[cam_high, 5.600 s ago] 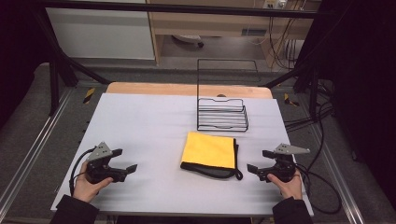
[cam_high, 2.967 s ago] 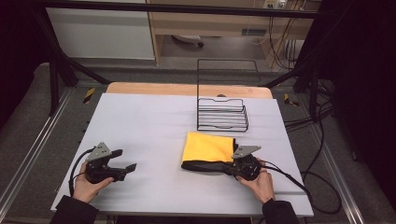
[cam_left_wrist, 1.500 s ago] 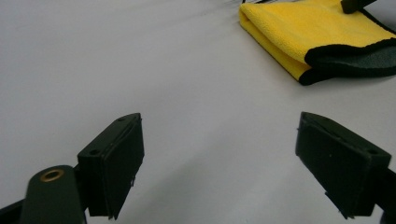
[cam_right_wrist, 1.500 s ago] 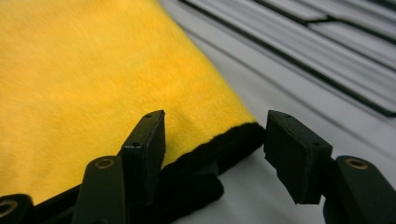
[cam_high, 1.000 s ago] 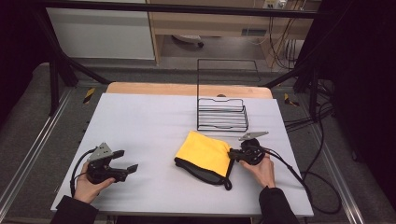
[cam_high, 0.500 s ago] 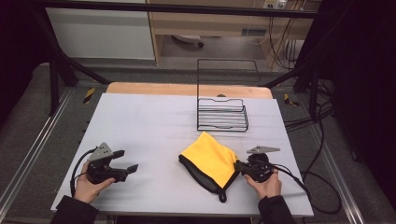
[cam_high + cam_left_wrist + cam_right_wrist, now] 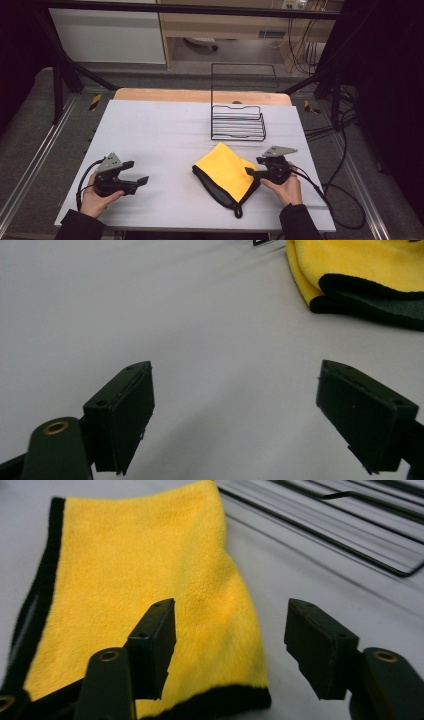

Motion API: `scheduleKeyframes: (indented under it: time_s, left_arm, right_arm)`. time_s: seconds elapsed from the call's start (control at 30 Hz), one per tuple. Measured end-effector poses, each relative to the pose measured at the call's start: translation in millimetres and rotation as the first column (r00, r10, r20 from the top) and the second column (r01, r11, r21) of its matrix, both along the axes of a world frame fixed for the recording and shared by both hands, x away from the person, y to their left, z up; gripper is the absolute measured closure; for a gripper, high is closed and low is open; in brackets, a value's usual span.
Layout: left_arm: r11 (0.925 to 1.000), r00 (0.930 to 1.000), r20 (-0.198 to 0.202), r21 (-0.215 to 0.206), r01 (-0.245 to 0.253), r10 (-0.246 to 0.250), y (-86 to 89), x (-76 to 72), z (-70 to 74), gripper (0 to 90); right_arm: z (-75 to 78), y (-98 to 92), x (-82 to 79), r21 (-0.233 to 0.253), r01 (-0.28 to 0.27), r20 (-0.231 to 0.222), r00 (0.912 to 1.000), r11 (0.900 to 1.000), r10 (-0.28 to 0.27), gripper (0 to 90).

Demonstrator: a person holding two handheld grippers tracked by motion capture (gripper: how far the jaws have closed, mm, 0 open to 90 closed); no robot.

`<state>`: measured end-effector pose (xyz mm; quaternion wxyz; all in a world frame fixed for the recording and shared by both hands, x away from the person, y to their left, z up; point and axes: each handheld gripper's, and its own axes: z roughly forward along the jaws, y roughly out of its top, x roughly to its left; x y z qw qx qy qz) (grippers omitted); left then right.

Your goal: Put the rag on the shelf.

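A folded yellow cloth [image 7: 223,171] with black edging lies askew on the white table [image 7: 165,130], one corner pointing toward the person. My right gripper [image 7: 249,173] is open at the cloth's right corner. In the right gripper view the cloth [image 7: 140,570] reaches under the left jaw, while the right jaw stands over bare table; the right gripper [image 7: 230,630] holds nothing. My left gripper [image 7: 136,172] rests open at the front left, well apart from the cloth. In the left gripper view its jaws [image 7: 235,405] stand wide over bare table, with the cloth [image 7: 360,265] at the upper right.
A black wire rack [image 7: 237,122] with a tall back frame stands behind the cloth, right of centre; its wires [image 7: 350,525] run across the top of the right gripper view. Cables trail from both grippers. A wooden strip [image 7: 200,95] edges the far side.
My right gripper moved in to the cloth's right edge, lifted and turned the cloth clockwise, then let go; it now stands open. The left gripper has stayed put.
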<state>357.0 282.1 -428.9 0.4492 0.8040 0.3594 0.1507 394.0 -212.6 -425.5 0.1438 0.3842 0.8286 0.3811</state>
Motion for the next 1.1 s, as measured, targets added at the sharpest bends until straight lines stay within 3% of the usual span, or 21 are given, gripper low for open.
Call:
scheduleKeyframes:
  time_s: [0.07, 0.1, 0.2, 0.3, 0.37, 0.4, 0.5, 0.57, 0.6, 0.7, 0.73, 0.77, 0.8, 0.83, 1.0, 1.07, 1.1]
  left_arm:
    - [1.0, 1.0, -0.002, -0.001, -0.001, 0.001, 0.4, 0.3, -0.2, 15.7]
    - [1.0, 1.0, -0.003, 0.0, -0.003, 0.003, 0.8, 0.6, -0.5, 15.7]
    - [1.0, 1.0, -0.003, 0.0, -0.001, 0.001, 1.0, 0.2, -0.4, 15.7]
    - [1.0, 1.0, 0.001, -0.004, 0.0, 0.0, 0.8, -0.4, 0.3, 15.7]
    - [1.0, 1.0, -0.001, -0.003, 0.001, -0.001, 0.6, -0.2, 0.1, 15.7]
    - [1.0, 1.0, -0.002, -0.002, 0.002, -0.002, 0.4, -0.2, 0.0, 15.7]
    - [1.0, 1.0, 0.0, -0.002, 0.003, -0.003, 0.1, -0.6, 0.3, 15.7]
    - [1.0, 1.0, 0.001, -0.003, 0.002, -0.002, 0.3, -0.8, 0.5, 15.7]
    - [1.0, 1.0, 0.001, -0.003, 0.002, -0.002, 0.5, -0.7, 0.5, 15.7]
    - [1.0, 1.0, -0.001, -0.004, 0.002, -0.002, 0.6, -0.4, 0.1, 15.7]
    - [1.0, 1.0, -0.001, -0.004, 0.003, -0.003, 0.4, -0.5, 0.1, 15.7]
    - [1.0, 1.0, -0.001, -0.003, 0.003, -0.003, 0.0, -0.6, 0.2, 15.7]
    - [1.0, 1.0, 0.0, -0.001, 0.005, -0.005, -0.2, -0.7, 0.5, 15.7]
    - [1.0, 1.0, 0.0, -0.001, 0.005, -0.005, -0.2, -0.8, 0.6, 15.7]
    - [1.0, 1.0, -0.002, 0.0, 0.004, -0.004, -0.8, -0.6, 0.0, 15.7]
    - [1.0, 1.0, 0.0, 0.0, 0.007, -0.007, -1.1, -0.8, 0.2, 15.7]
    - [1.0, 1.0, -0.001, -0.002, 0.008, -0.008, -1.3, -0.7, 0.3, 15.7]
  right_arm:
    - [-2.4, 2.8, 4.0, -0.017, -0.022, -0.004, 0.9997, 1.0, 0.022, 42.8]
    - [-8.9, 9.9, 13.6, -0.034, -0.063, -0.034, 0.9975, 0.997, 0.061, 47.4]
    - [-16.5, 12.7, 21.2, -0.056, -0.078, -0.085, 0.9937, 0.995, 0.073, 51.0]
    - [-17.3, 10.0, 21.1, -0.023, -0.073, -0.135, 0.9884, 0.997, 0.069, 64.1]
    - [-17.6, 10.1, 18.9, -0.014, -0.073, -0.14, 0.9876, 0.997, 0.071, 69.3]
    - [-17.1, 9.4, 14.0, -0.015, -0.078, -0.128, 0.9888, 0.997, 0.076, 76.8]
    - [-15.6, 9.9, 8.5, -0.019, -0.069, -0.118, 0.9908, 0.997, 0.066, 79.4]
    - [-12.6, 9.3, -0.6, 0.001, 0.002, -0.124, 0.9923, 1.0, -0.002, 81.0]
    - [-12.6, 9.3, -0.6, 0.001, 0.002, -0.124, 0.9923, 1.0, -0.002, 81.0]
    - [-7.0, 6.5, -18.5, 0.001, 0.119, -0.137, 0.9836, 0.993, -0.118, 81.2]
    - [-7.0, 6.5, -18.5, 0.001, 0.119, -0.137, 0.9836, 0.993, -0.118, 81.2]
    - [-6.2, 4.9, -23.3, 0.003, 0.146, -0.143, 0.9791, 0.989, -0.144, 81.2]
    - [-4.3, 2.0, -36.0, 0.009, 0.21, -0.16, 0.9654, 0.978, -0.206, 80.9]
    - [-4.3, 2.0, -36.0, 0.009, 0.21, -0.16, 0.9654, 0.978, -0.206, 80.9]
    - [-5.8, -3.7, -65.7, 0.015, 0.282, -0.171, 0.9461, 0.959, -0.275, 79.1]
    - [-6.5, -4.7, -69.0, 0.021, 0.286, -0.175, 0.9445, 0.958, -0.278, 78.6]
    - [-8.4, -5.5, -72.1, 0.01, 0.272, -0.154, 0.9512, 0.962, -0.267, 73.6]
